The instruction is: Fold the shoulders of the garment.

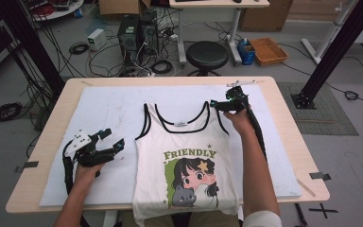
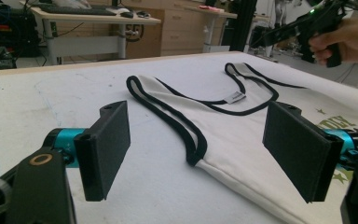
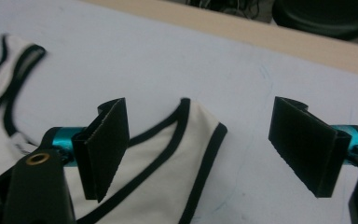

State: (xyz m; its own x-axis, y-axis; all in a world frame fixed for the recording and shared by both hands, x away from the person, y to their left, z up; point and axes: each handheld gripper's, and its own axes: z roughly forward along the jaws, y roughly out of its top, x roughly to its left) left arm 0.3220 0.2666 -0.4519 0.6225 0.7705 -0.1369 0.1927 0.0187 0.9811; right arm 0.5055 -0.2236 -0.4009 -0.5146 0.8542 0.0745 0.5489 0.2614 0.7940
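A white tank top [image 1: 184,142] with black trim and a "FRIENDLY" cartoon print lies flat, neck toward the far side; its hem hangs over the table's near edge. My left gripper [image 1: 113,138] rests just left of the top, open and empty. In the left gripper view the jaws [image 2: 198,140] stand wide, facing the left armhole and strap [image 2: 168,112]. My right gripper [image 1: 216,105] hovers at the end of the top's right shoulder strap. There the jaws [image 3: 200,135] stand open on either side of the strap end [image 3: 198,123], which lies on the mat, not pressed by the pads.
A white mat [image 1: 104,109] covers most of the wooden table [image 1: 47,137]. Beyond the far edge stand a black stool [image 1: 207,54], computer towers [image 1: 137,33], loose floor cables and an orange crate [image 1: 267,49]. Black frame posts rise at both sides.
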